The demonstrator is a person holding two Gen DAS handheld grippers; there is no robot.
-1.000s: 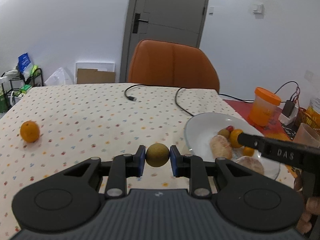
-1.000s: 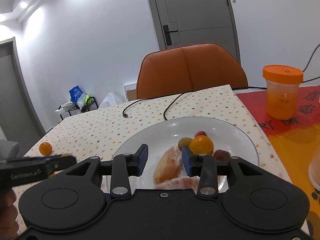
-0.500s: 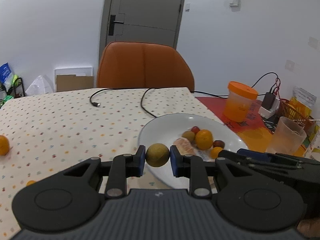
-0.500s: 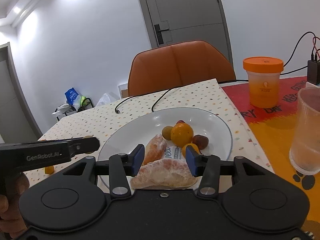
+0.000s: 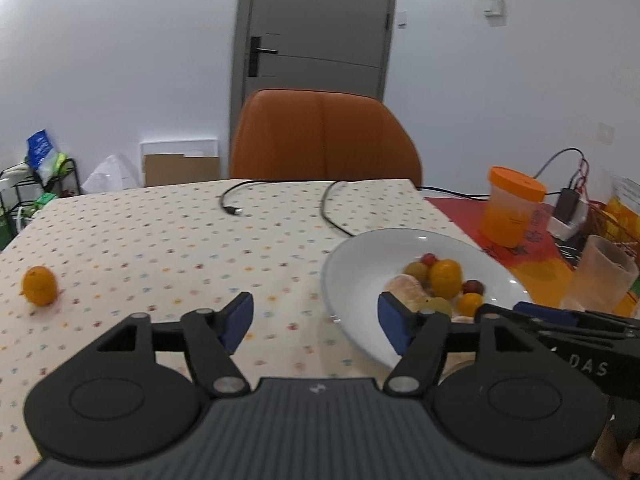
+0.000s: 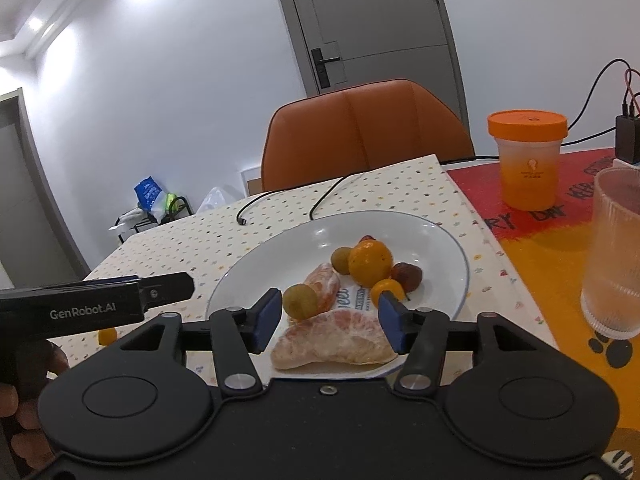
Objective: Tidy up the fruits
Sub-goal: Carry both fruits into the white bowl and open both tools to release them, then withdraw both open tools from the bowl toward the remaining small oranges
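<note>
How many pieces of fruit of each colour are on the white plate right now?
Orange round fruits: 2
Yellow-green round fruits: 2
Red or dark red small fruits: 2
Peeled citrus pieces: 2
Total on the white plate: 8

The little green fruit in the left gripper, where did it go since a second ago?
The left gripper swung over toward the white plate, opened and let go of the green fruit, which now lies on the plate beside the peeled citrus pieces. The left gripper is now empty. The right gripper stayed open over the plate, and the small orange stayed on the tablecloth.
</note>
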